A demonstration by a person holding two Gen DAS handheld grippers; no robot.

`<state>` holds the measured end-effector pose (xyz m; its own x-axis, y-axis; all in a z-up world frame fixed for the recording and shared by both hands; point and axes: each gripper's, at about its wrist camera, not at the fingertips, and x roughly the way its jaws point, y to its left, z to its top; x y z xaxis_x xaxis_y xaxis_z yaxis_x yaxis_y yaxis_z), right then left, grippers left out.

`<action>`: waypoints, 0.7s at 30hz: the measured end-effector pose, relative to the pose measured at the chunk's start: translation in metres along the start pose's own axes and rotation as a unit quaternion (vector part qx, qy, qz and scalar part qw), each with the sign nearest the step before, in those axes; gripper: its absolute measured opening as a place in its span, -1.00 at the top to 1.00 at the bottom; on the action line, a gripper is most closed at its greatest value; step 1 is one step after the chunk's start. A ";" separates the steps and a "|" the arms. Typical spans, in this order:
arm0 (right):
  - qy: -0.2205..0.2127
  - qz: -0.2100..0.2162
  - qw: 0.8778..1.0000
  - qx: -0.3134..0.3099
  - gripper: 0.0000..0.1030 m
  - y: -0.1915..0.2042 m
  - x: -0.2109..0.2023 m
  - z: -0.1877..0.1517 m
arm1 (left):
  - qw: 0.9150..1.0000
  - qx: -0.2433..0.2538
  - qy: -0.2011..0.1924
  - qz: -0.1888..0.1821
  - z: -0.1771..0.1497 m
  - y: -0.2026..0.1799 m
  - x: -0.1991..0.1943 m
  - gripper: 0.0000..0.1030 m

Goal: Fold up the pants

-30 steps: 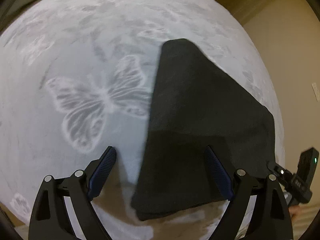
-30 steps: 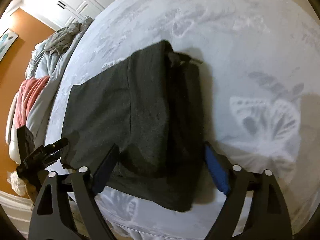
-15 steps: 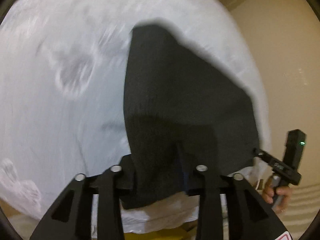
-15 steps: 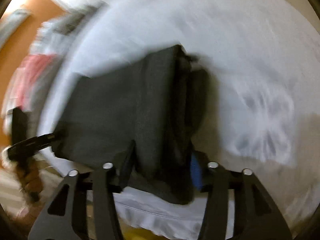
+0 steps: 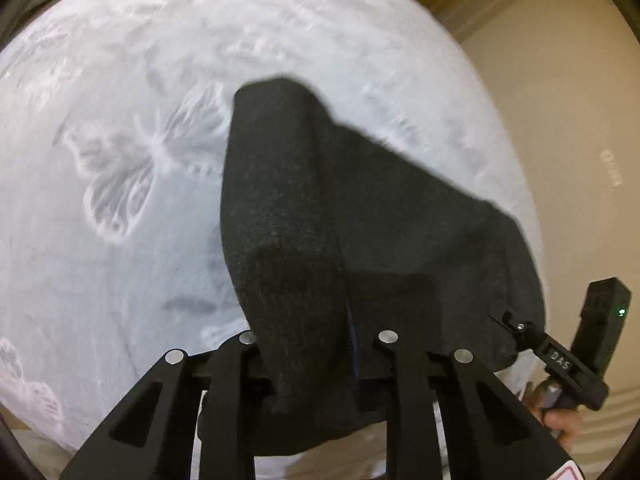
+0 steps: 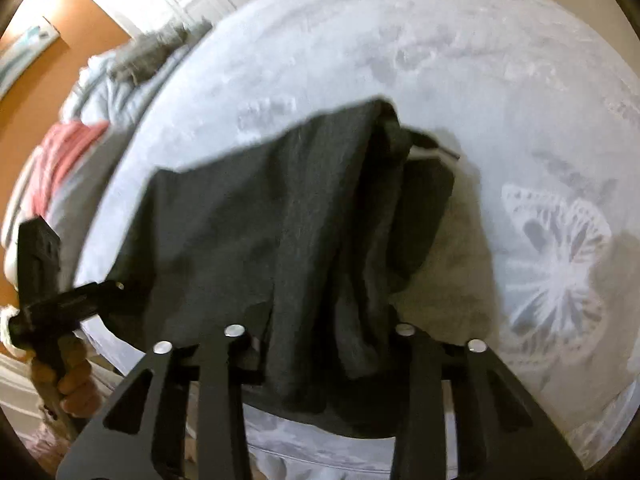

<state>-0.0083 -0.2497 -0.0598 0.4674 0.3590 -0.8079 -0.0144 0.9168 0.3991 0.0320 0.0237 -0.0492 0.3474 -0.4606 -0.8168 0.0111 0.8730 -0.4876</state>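
The left gripper (image 5: 316, 344) and the right gripper (image 6: 320, 340) have just been closing; each is now pinching the near edge of the dark grey folded fabric pants (image 5: 360, 220), at 6 o'clock on the white butterfly-patterned bedspread (image 5: 120, 240).

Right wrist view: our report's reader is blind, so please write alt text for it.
The right hand-held gripper is clamped on the near edge of dark folded pants, lifting them off a pale butterfly-patterned blanket. At left, the left hand-held gripper grips the other corner.
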 end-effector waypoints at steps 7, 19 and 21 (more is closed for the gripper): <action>-0.142 0.011 0.987 -0.080 0.45 0.041 -0.059 0.011 | 0.988 0.094 -0.124 -0.012 0.006 -0.046 -0.064 0.67; -0.317 0.075 0.938 -0.121 0.45 0.077 -0.125 0.038 | 0.930 0.192 -0.311 0.032 0.024 -0.083 -0.162 0.66; -0.323 0.083 0.935 -0.125 0.45 0.085 -0.128 0.055 | 0.923 0.194 -0.331 0.035 0.034 -0.089 -0.179 0.66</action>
<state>-0.0207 -0.2278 0.1012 0.8749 0.3939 -0.2819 -0.3023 0.8987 0.3177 0.0005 0.0335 0.1505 0.8551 -0.3143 -0.4122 0.2570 0.9477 -0.1895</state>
